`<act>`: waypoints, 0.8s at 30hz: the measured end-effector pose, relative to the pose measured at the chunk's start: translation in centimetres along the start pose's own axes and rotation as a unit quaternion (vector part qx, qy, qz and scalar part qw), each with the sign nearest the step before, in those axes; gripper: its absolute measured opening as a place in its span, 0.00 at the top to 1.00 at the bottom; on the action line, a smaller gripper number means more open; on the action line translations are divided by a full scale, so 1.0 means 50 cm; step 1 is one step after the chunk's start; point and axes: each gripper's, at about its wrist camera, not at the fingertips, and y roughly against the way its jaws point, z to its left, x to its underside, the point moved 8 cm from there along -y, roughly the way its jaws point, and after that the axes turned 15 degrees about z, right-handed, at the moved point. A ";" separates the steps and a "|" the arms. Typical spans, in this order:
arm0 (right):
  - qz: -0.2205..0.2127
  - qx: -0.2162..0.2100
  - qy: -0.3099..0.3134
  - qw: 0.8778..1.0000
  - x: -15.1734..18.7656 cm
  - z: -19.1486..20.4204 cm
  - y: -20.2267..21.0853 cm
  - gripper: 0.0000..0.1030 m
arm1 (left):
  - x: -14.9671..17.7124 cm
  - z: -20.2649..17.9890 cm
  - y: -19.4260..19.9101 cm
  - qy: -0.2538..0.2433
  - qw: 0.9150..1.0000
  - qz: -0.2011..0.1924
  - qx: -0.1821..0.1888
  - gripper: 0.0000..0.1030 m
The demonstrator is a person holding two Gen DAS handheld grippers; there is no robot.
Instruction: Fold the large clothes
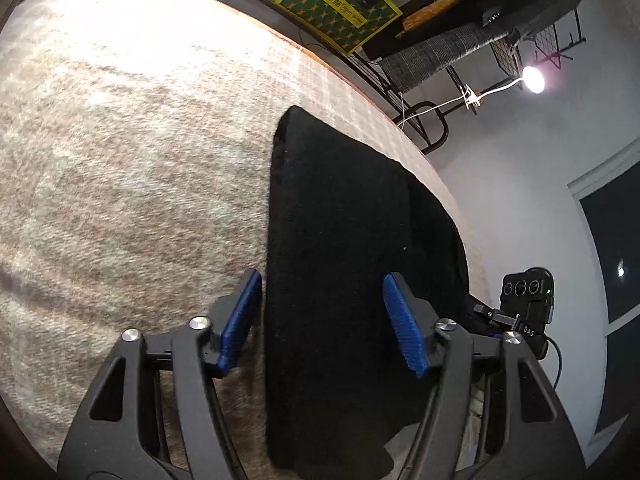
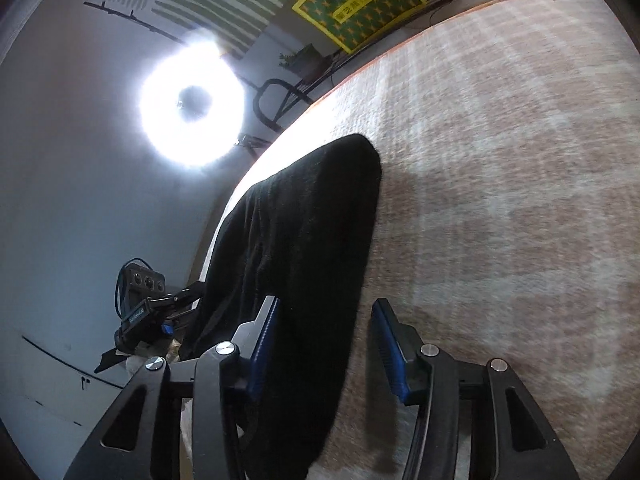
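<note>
The black garment [image 1: 340, 260] lies folded on the blanket-covered surface [image 1: 120, 160]. It looks soft and limp (likely light); best gripped at corners. Left gripper [image 1: 320, 320] and right gripper [image 2: 324, 344] jaws stand open around its edges.

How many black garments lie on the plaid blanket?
1. The black garment lies folded along the blanket's edge, between the open left tongs and right tongs. More may be hidden outside both views.
</note>
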 end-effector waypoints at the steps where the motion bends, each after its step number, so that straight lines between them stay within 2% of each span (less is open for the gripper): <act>1: 0.003 0.000 0.001 1.000 0.000 0.006 -0.008 0.51 | 0.001 -0.002 -0.007 0.002 1.000 0.003 -0.002 0.52; 3: 0.003 0.001 0.004 1.000 0.011 0.020 -0.014 0.53 | 0.003 -0.009 -0.008 -0.006 1.000 -0.007 -0.019 0.59; 4: 0.004 0.008 0.005 1.000 0.010 0.025 -0.021 0.62 | 0.009 -0.013 -0.005 -0.013 0.999 -0.010 -0.029 0.66; 5: -0.001 0.021 0.008 1.000 0.011 0.032 -0.023 0.65 | 0.011 -0.018 -0.002 -0.017 0.999 -0.015 -0.035 0.70; 7: -0.006 0.041 0.021 0.999 0.013 0.048 -0.022 0.69 | 0.014 -0.029 0.005 -0.023 0.999 -0.023 -0.044 0.72; 10: -0.014 0.074 0.038 0.996 0.019 0.069 -0.011 0.73 | 0.025 -0.055 0.017 -0.037 0.997 -0.036 -0.054 0.74; 16: -0.028 0.109 0.069 0.991 0.034 0.111 0.030 0.75 | 0.046 -0.118 0.034 -0.065 0.995 -0.051 -0.062 0.75; 24: -0.042 0.155 0.111 0.981 0.079 0.156 0.114 0.76 | 0.098 -0.213 0.031 -0.096 0.993 -0.043 -0.058 0.76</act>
